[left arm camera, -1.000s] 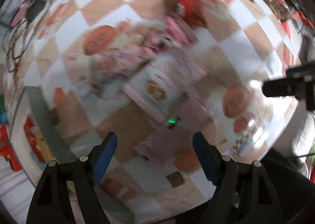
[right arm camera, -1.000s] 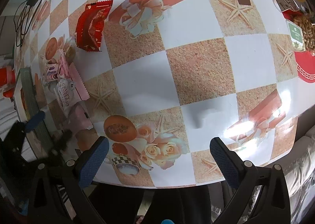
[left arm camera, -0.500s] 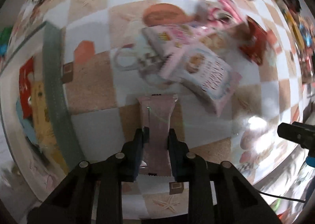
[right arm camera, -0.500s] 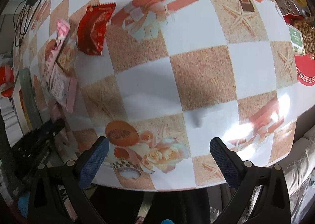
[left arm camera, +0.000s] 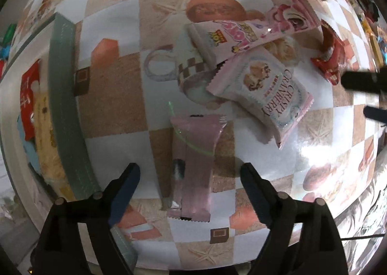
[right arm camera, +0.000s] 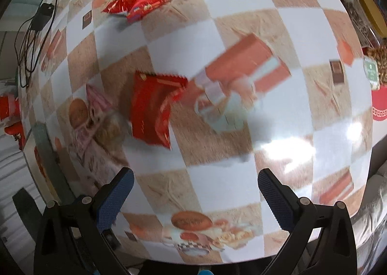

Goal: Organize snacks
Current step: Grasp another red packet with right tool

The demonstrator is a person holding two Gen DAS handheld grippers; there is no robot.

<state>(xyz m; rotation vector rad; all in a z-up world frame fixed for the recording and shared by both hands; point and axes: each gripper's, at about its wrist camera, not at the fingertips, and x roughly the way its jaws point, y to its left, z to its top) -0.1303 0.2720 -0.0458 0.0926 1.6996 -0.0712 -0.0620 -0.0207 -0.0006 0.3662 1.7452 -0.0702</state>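
Half a second back the left claw (left arm camera: 189,178) was clenched on the pale pink packet (left arm camera: 193,166); now its jaws are opening, pads clear of the wrapper, packet lying flat on the checkered surface (left arm camera: 116,96) between them. Cranberry cookie pack (left arm camera: 263,91) sits at 1 o'clock from the packet, just beside it; long pink pack (left arm camera: 251,30) lies across its top at 12 to 1. Right claw (right arm camera: 193,197) released, nothing between its jaws. Red snack pack (right arm camera: 152,110) at 11 o'clock from it, blurred, well apart. Second red pack (right arm camera: 137,5) farther off, at 11.
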